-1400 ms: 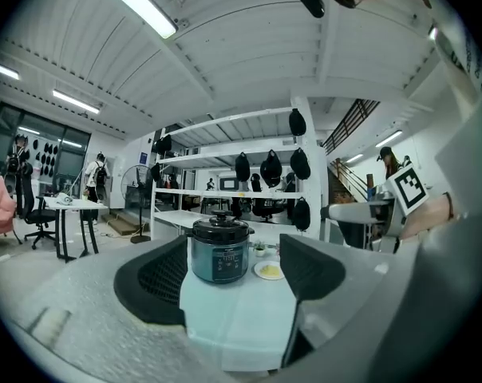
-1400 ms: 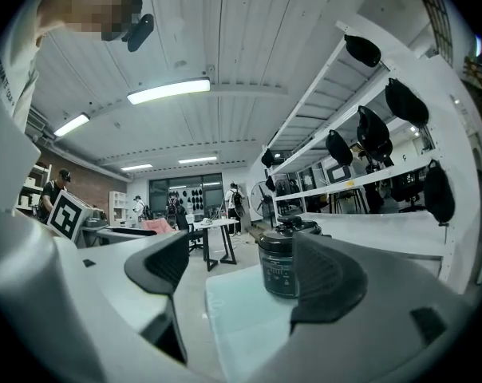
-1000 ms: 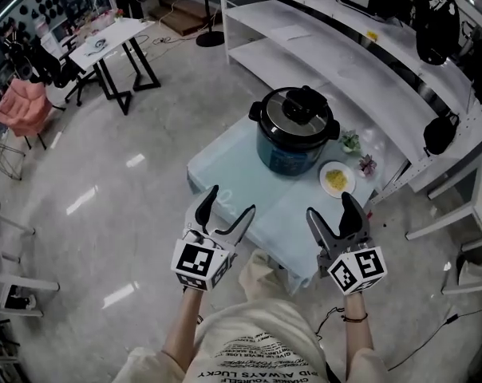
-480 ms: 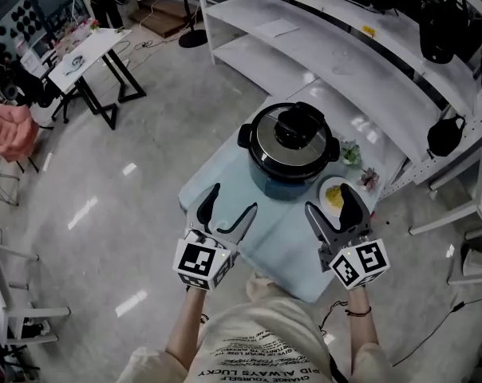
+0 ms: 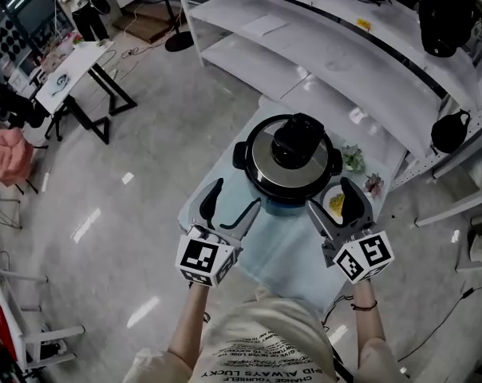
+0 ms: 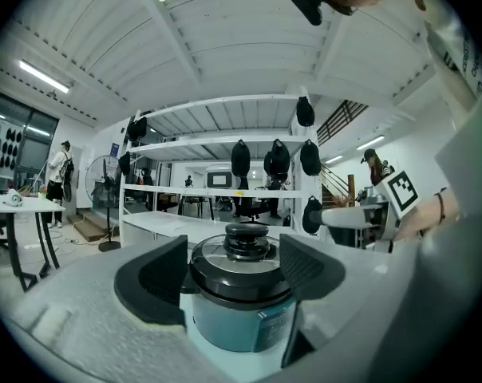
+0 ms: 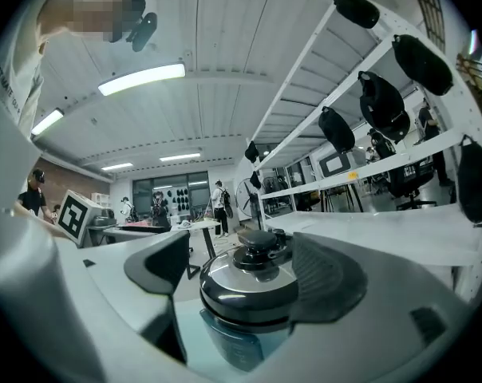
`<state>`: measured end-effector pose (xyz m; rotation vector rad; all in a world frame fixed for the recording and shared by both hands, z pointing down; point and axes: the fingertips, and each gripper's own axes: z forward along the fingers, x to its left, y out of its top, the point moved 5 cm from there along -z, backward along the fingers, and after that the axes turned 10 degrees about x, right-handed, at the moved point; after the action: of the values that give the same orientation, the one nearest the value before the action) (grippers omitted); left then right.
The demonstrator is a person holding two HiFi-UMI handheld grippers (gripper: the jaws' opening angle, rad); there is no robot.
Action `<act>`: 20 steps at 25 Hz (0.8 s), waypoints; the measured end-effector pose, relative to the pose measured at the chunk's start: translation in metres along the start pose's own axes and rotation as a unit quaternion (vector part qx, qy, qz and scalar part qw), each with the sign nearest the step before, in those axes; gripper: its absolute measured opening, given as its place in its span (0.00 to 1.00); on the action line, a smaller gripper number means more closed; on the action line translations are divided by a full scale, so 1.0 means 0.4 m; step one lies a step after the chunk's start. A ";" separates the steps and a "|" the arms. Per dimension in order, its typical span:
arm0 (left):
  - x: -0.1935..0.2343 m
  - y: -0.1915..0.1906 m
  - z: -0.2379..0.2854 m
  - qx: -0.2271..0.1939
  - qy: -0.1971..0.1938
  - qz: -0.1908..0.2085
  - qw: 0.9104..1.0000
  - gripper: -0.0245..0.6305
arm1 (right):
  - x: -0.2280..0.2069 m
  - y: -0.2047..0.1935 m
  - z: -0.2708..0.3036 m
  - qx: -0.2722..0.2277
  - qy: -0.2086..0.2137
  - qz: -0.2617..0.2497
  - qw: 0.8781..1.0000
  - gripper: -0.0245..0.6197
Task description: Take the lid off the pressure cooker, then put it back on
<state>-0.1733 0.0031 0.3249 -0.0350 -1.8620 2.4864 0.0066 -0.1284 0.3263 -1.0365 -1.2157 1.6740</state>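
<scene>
A dark blue pressure cooker [image 5: 285,199] stands on a small light-blue table [image 5: 281,246], its steel lid [image 5: 289,158] with a black knob [image 5: 297,140] seated on it. My left gripper [image 5: 229,200] is open, just short of the cooker's near left side. On the near right my right gripper [image 5: 334,199] is open too, with nothing between its fingers. In the left gripper view the cooker [image 6: 241,306] and lid knob [image 6: 246,238] show between the two pads. The right gripper view frames the lid [image 7: 249,282] between its pads as well.
A white plate with yellow food [image 5: 335,202] and two small potted plants [image 5: 353,158] sit right of the cooker. Long white shelves [image 5: 321,54] with black bags [image 5: 444,14] run behind the table. A folding table [image 5: 69,74] stands far left on the grey floor.
The view has closed in on the table. Both grippers have moved forward toward the cooker and now flank its near side, still open.
</scene>
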 end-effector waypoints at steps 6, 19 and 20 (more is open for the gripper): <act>0.020 0.028 0.080 0.015 -0.040 0.022 0.999 0.56 | -0.026 0.029 0.043 0.007 0.001 -0.013 1.000 0.64; 0.064 0.098 0.278 0.042 -0.196 0.130 0.971 0.56 | -0.063 0.063 0.142 0.027 -0.032 -0.024 0.999 0.64; 0.064 0.100 0.293 0.044 -0.210 0.138 0.967 0.56 | -0.068 0.064 0.151 0.030 -0.034 -0.026 0.999 0.64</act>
<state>-0.2042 -0.1194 0.3194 0.2755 -2.0062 2.9561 -0.0440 -0.1777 0.3179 -0.9108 -1.2190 1.7078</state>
